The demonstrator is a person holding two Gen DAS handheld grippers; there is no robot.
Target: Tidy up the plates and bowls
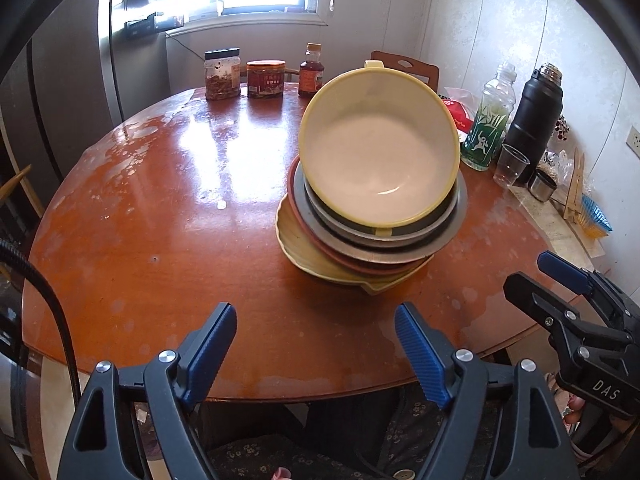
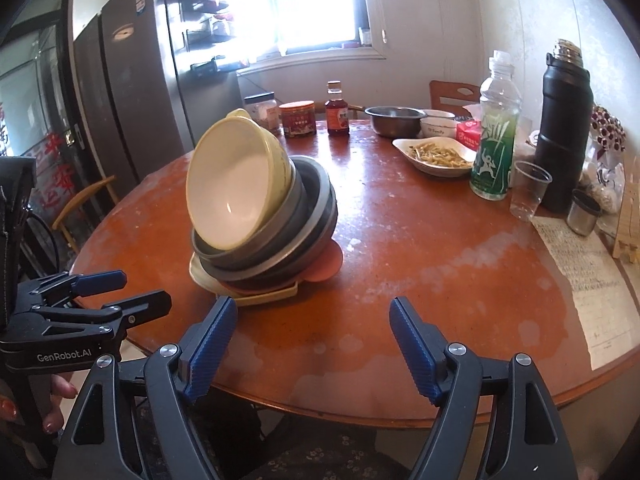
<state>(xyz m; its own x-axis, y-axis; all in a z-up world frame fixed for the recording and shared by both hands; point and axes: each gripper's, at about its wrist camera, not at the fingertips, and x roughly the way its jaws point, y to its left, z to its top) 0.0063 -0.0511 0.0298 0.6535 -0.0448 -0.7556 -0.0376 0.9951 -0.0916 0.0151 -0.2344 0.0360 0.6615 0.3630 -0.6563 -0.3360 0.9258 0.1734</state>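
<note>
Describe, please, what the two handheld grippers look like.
Both the left gripper and the right gripper are black frames with silver rivets and ribbed blue pads. White lettering on their sides reads "GenRobot.AI" and "DAS". A black cable runs beside the left one.

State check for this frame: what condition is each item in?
left gripper: open, empty
right gripper: open, empty
yellow bowl: tilted atop stack, empty
plate stack: uneven, on table
plastic cup: upright
green bottle: upright, capped
white dish: holds food
</note>
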